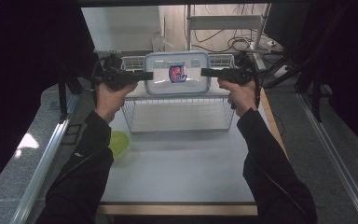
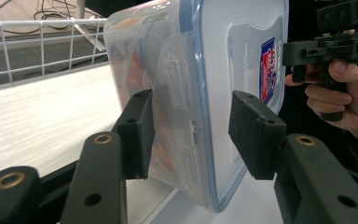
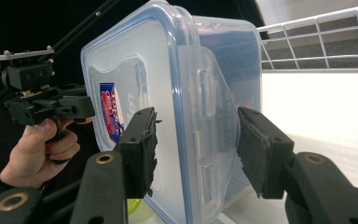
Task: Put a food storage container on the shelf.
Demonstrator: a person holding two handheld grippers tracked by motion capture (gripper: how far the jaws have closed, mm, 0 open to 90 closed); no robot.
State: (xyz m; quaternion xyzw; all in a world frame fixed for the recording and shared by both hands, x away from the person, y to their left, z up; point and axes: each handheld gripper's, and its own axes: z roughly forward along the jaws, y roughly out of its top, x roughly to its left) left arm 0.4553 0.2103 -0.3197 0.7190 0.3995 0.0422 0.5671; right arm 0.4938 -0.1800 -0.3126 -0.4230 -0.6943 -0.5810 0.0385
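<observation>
Lidded box [image 1: 177, 73] — above basket rim [image 1: 179, 100]

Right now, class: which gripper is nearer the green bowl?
Left. The left gripper grips the clear container at its left end, just beyond the green bowl; the right gripper grips the opposite end, farther away.

One container [image 1: 177, 73] – one basket [image 1: 179, 114] – one bowl [image 1: 119, 142]

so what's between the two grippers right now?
The lidded clear container, held up over the wire basket: left gripper at one end, right gripper at the other. High view shows it.
</observation>
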